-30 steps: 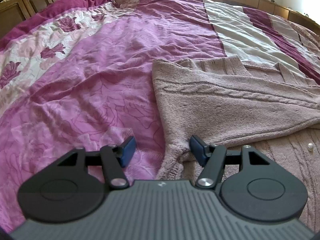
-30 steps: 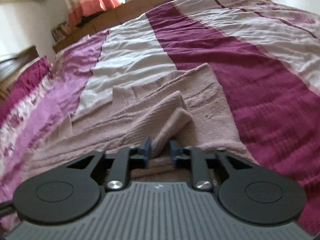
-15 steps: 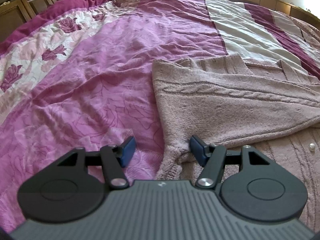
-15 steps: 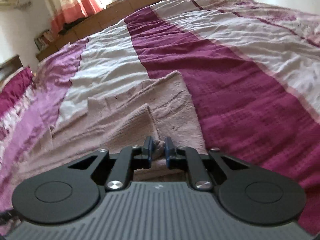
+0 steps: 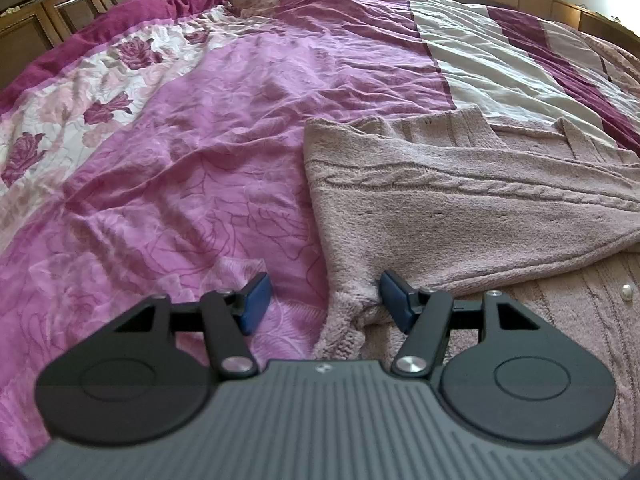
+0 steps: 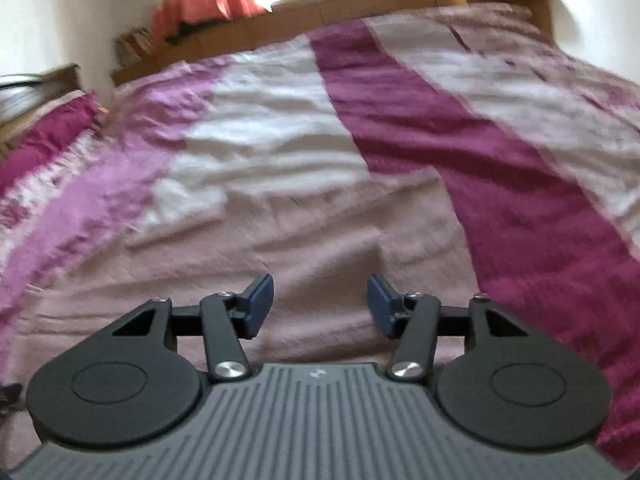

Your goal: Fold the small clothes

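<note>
Item: knitted cardigan [image 5: 460, 208], right half of frame, spread on bed [image 5: 180, 160] for folding. Left gripper [image 5: 322, 300] fingers released, straddling its folded edge. Right gripper [image 6: 320, 300] fingers just opened, nothing between, cardigan laid flat below.

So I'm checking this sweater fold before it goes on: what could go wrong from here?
1. The right gripper has just opened, with nothing between its pads. That view is blurred, so a hasty regrasp might catch the wrong layer of the sweater.
2. The left gripper stands open over the bunched sweater edge; closing here could pinch the bedspread too.
3. The folded flap lies slanted, so the fold may end uneven.
</note>
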